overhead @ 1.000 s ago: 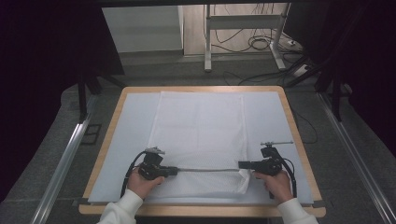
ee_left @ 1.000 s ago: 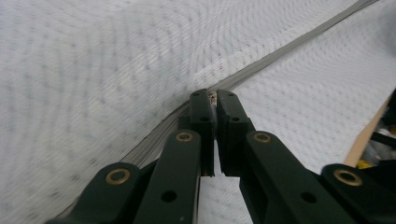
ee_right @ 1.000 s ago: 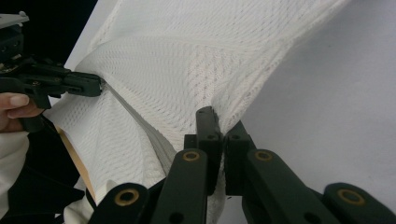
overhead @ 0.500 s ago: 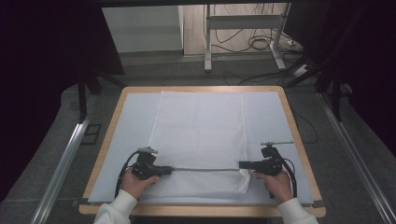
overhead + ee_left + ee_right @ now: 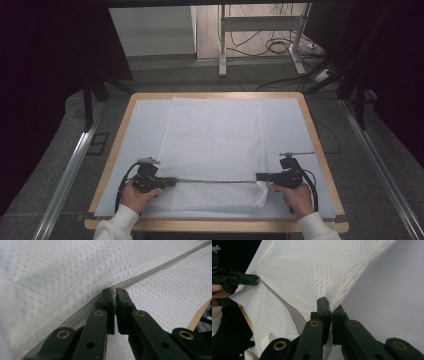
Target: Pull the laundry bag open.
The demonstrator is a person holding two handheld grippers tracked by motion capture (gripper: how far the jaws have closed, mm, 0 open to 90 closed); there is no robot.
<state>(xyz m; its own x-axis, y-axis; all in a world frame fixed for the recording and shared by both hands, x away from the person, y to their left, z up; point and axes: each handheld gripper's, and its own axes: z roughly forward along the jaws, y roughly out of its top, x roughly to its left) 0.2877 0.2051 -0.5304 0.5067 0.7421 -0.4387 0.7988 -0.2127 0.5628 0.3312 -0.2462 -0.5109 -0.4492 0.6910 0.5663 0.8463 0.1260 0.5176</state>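
High view is showing me gripping the white mesh cloth [image 5: 215,145] with both claws: my left claw [image 5: 170,182] is pinching its near left part, my right claw [image 5: 260,177] its near right corner, each clamped on fabric. I am pulling a taut line across the cloth between them. I judge a fold is only starting; the cloth's far part is lying flat on the worktop [image 5: 300,125], with the fold-over left to do.
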